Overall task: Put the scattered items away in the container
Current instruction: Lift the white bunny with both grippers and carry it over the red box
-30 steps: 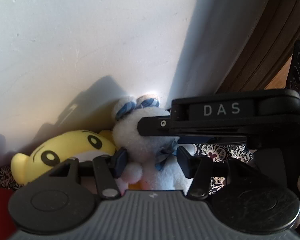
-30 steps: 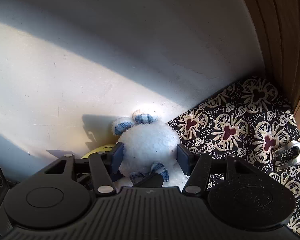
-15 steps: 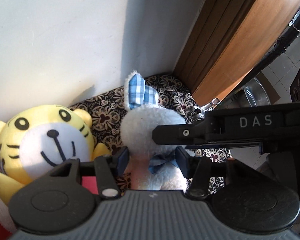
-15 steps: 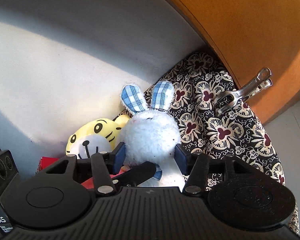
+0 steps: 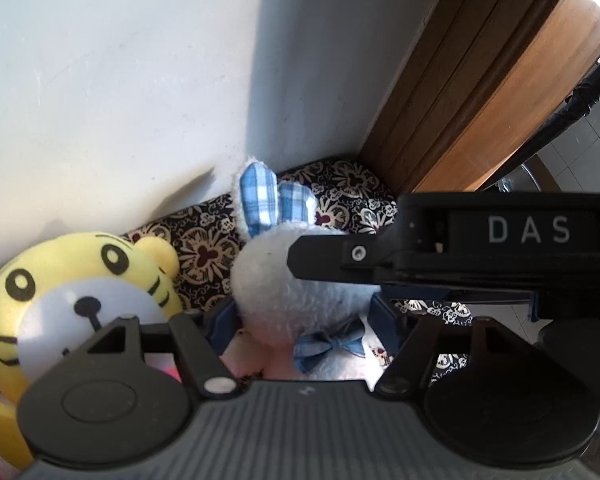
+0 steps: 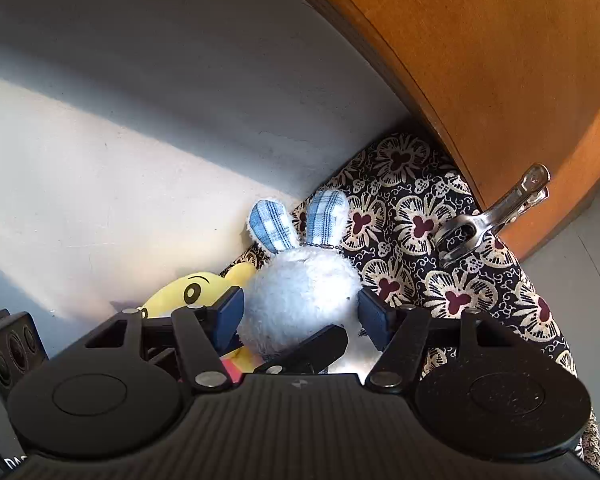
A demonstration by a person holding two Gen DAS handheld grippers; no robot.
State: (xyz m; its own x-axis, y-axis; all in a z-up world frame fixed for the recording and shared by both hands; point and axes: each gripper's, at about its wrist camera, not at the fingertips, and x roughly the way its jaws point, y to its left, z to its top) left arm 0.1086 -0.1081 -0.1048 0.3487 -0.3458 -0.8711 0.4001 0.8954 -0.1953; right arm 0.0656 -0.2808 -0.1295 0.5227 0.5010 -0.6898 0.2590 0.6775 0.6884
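Floral cloth [image 6: 440, 248] holds a white plush rabbit [image 6: 300, 296], blue-checked ears.

Hard sunlight enters from the right side of both frames. In the left wrist view the white wall [image 5: 120, 80] is bright across the upper left, with a sharp-edged shadow band running down the centre. In the right wrist view a lit diagonal stripe crosses the wall [image 6: 100, 168] at middle left, with dim grey above. The wooden panel [image 6: 500, 60] glows orange at upper right. Both pictures are sharp, not blurred; fisheye distortion bends straight edges towards the borders, and the corners go black.
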